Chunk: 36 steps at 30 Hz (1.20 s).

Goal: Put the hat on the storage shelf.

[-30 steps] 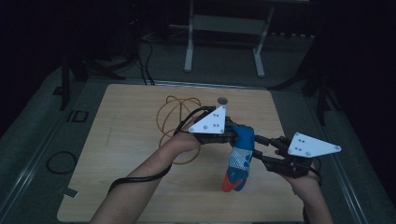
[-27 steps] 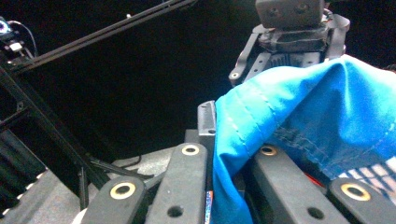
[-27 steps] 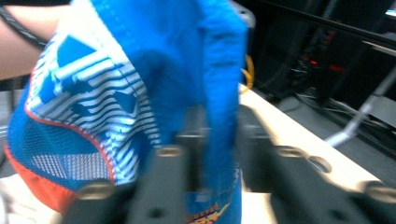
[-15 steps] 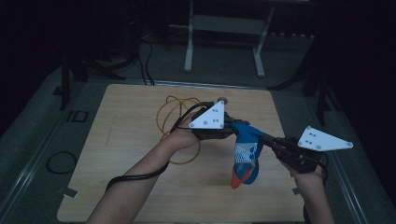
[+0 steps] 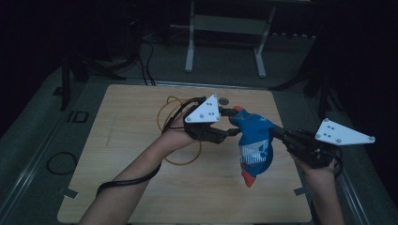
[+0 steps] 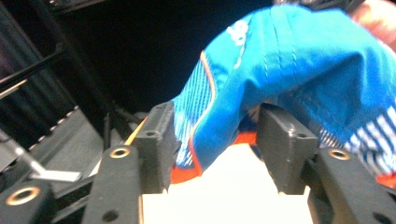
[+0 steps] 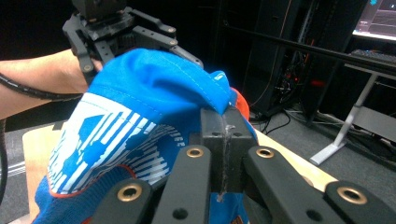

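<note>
Both grippers are holding one blue garment (image 5: 254, 140) up above the wooden table (image 5: 131, 164). In the high view the left gripper (image 5: 231, 123) is reaching in from the left at the cloth's upper part, while the right gripper (image 5: 277, 132) is coming in from the right, and the fabric is hanging down between them with its orange-trimmed lower tip pointing toward the tabletop. In the left gripper view the jaws are standing apart with a fold of the blue cloth draped over and between them, so whether they are actually pinching it cannot be told. In the right gripper view the jaws are pressed together, clamping the edge of the garment. A loop of yellow cord (image 5: 165, 114) is lying on the table behind the left hand (image 5: 180, 136).
</note>
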Available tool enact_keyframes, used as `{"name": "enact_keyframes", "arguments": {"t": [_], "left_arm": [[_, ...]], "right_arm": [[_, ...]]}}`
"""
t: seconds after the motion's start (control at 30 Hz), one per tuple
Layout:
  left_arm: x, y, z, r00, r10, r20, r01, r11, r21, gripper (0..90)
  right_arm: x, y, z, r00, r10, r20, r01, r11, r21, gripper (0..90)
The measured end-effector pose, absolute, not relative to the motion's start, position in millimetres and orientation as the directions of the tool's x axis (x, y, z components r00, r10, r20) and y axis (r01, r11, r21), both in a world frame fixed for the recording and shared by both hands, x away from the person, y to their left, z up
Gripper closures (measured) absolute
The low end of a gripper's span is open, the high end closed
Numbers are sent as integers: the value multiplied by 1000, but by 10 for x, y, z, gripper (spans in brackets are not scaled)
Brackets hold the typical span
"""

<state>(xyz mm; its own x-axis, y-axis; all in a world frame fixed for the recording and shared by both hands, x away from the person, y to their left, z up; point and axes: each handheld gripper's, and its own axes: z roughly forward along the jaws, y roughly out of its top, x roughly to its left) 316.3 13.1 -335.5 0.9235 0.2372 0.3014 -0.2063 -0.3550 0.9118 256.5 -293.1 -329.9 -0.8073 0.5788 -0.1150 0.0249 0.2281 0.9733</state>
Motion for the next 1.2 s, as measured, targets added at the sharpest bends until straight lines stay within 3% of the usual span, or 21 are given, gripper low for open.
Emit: {"name": "enact_keyframes", "arguments": {"t": [0.2, 0.5, 0.67, 0.83, 0.9, 1.2], "left_arm": [[3080, 324, -3344, 905, 280, 319, -202, -377, 904, 462], [2950, 830, -3379, 878, 371, 304, -151, -386, 910, 343], [2932, 1153, -3478, 854, 450, 261, -94, -360, 928, 249], [2915, 1459, -3653, 807, 536, 250, -49, -361, 931, 60], [2894, 1577, -3737, 773, 579, 257, -39, -361, 932, 29], [2797, 2060, -4183, 724, 670, 163, 66, -302, 951, 18]], "right_arm": [[2554, -2925, -3212, -810, 574, -122, 5, 215, 977, 900], [2637, -2829, -3072, -814, 568, -119, -4, 198, 980, 900], [2696, -2717, -2983, -816, 564, -126, -15, 196, 980, 900], [2755, -2579, -2907, -826, 551, -122, -24, 182, 983, 900], [2789, -2514, -2880, -829, 545, -122, -27, 180, 983, 900], [3031, -2189, -2755, -843, 524, -121, -22, 190, 981, 900]]}}
